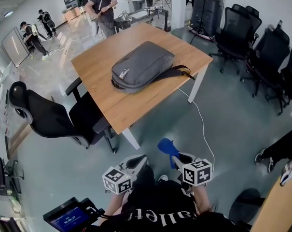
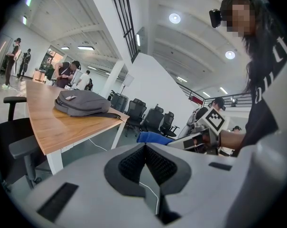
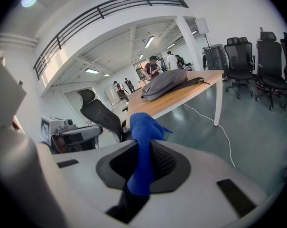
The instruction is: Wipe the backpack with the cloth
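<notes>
a wooden table (image 1: 103,76) — a grey backpack (image 1: 143,65) lies flat on it.

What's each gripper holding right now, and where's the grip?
Right gripper pinches the blue cloth mid-length, an end bunched beyond the jaws. Left gripper is shut, empty.

backpack (image 1: 143,65): on the table (image 1: 95,71), near its middle
office chair (image 1: 49,115): at the table's left near side
cable (image 1: 203,127): on the floor by the table's right leg
cloth (image 1: 167,147): in the right gripper (image 1: 176,156), before the table, well apart
left gripper (image 1: 137,161): before the table, left of the cloth
</notes>
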The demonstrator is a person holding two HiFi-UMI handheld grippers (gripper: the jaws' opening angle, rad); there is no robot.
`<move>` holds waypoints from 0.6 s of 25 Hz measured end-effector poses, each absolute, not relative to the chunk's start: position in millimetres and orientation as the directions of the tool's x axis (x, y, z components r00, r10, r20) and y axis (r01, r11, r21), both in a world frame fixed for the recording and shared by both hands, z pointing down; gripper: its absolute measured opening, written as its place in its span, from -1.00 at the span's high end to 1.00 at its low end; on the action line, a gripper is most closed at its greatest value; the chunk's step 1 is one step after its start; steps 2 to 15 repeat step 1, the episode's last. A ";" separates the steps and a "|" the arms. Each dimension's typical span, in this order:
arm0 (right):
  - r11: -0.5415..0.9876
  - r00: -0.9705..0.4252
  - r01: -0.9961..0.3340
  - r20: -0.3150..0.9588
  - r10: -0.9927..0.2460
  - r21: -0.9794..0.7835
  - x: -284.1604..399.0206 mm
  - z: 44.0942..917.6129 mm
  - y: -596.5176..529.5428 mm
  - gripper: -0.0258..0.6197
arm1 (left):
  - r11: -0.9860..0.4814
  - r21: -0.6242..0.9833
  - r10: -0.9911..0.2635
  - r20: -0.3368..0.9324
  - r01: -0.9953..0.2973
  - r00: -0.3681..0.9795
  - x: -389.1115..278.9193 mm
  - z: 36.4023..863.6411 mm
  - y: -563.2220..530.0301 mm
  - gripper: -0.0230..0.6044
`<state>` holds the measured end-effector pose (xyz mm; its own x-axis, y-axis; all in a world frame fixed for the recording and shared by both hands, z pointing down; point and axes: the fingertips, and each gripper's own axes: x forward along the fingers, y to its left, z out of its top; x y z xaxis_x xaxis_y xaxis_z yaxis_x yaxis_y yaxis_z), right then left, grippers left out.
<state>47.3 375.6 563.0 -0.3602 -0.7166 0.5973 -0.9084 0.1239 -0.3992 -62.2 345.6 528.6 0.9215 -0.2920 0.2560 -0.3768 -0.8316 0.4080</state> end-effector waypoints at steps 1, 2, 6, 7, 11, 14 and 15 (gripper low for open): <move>0.122 -0.359 -0.909 0.598 -0.717 -0.399 48.1 562.3 375.4 0.72 | -0.832 0.408 -0.291 0.256 -0.376 0.922 -61.8 528.1 345.2 0.93; 0.122 -0.359 -0.909 0.598 -0.717 -0.399 48.1 562.3 375.4 0.72 | -0.832 0.408 -0.291 0.256 -0.376 0.922 -61.8 528.1 345.2 0.93; 0.122 -0.359 -0.909 0.598 -0.717 -0.399 48.1 562.3 375.4 0.72 | -0.832 0.408 -0.291 0.256 -0.376 0.922 -61.8 528.1 345.2 0.93; 0.122 -0.359 -0.909 0.598 -0.717 -0.399 48.1 562.3 375.4 0.72 | -0.832 0.408 -0.291 0.256 -0.376 0.922 -61.8 528.1 345.2 0.93; 0.122 -0.359 -0.909 0.598 -0.717 -0.399 48.1 562.3 375.4 0.72 | -0.832 0.408 -0.291 0.256 -0.376 0.922 -61.8 528.1 345.2 0.93; 0.122 -0.359 -0.909 0.598 -0.717 -0.399 48.1 562.3 375.4 0.72 | -0.832 0.408 -0.291 0.256 -0.376 0.922 -61.8 528.1 345.2 0.93; 0.122 -0.359 -0.909 0.598 -0.717 -0.399 48.1 562.3 375.4 0.72 | -0.832 0.408 -0.291 0.256 -0.376 0.922 -61.8 528.1 345.2 0.93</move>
